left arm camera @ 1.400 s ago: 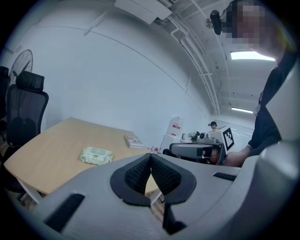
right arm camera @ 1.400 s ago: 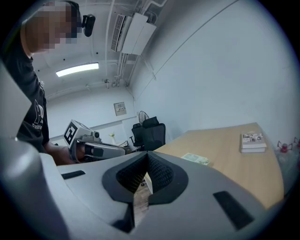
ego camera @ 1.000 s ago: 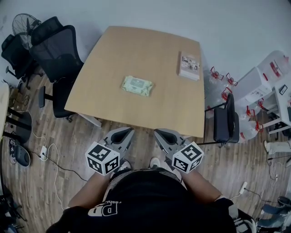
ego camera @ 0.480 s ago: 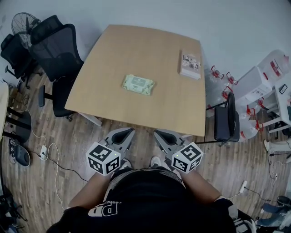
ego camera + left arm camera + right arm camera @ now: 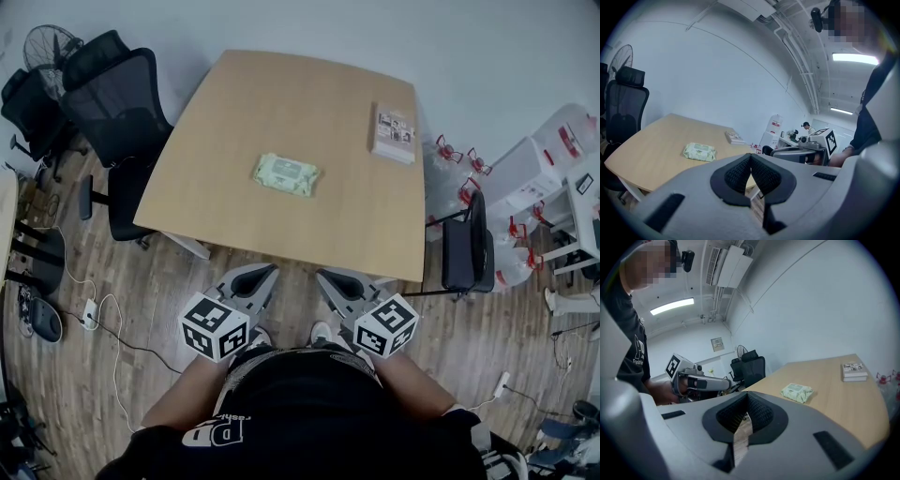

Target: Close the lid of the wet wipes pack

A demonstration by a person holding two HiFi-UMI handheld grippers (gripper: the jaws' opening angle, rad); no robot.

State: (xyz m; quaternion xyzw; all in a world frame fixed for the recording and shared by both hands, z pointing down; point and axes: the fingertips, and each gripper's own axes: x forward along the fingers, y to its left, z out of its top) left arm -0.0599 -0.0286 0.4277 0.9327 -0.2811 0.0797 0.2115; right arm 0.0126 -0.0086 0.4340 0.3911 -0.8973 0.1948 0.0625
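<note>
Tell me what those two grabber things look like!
The left gripper and right gripper are smooth grey plastic, tapering to a point. Each carries a white cube with black square markers and has black ribbed pads inside. The person wears a black top with white lettering.

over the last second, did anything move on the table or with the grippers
Nothing visibly changed. The wipes pack lies untouched in the same spot in the middle of the table, and the book stays near the far right edge. The left gripper and right gripper are still held short of the table's near edge, jaws together on nothing.
</note>
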